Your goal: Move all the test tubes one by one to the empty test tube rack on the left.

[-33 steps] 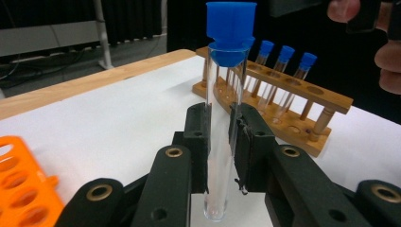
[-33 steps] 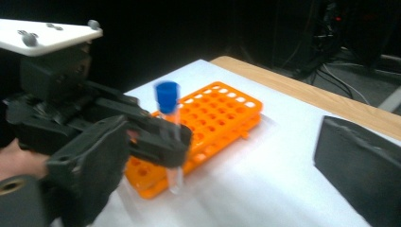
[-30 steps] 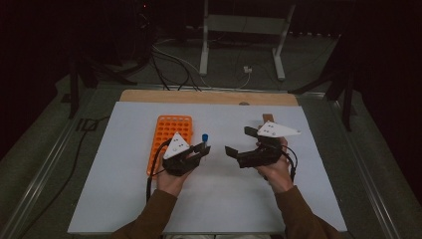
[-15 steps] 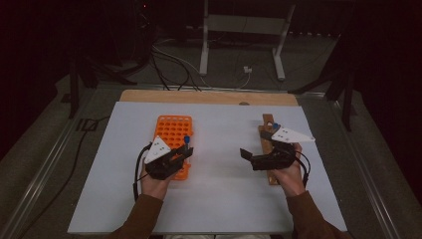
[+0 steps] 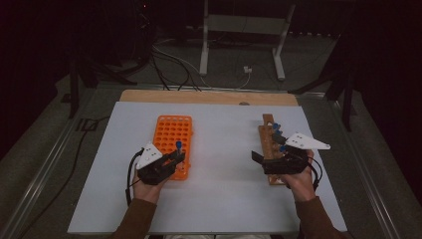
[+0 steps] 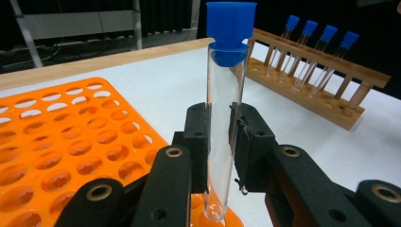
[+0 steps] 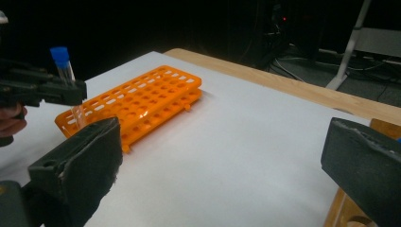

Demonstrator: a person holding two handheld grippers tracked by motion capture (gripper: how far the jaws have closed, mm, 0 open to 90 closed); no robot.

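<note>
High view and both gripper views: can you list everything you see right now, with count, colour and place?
held tube: one, clear with blue cap, upright between the left jaws, over the orange rack's near right corner
orange rack: one, orange, holes empty, left of centre
wooden rack: one, brown, right side
racked tubes: four, clear with blue caps, leaning in the wooden rack
table: one, white sheet, wooden far edge
left gripper: black, shut on tube
right gripper: black, open, beside the wooden rack
</note>
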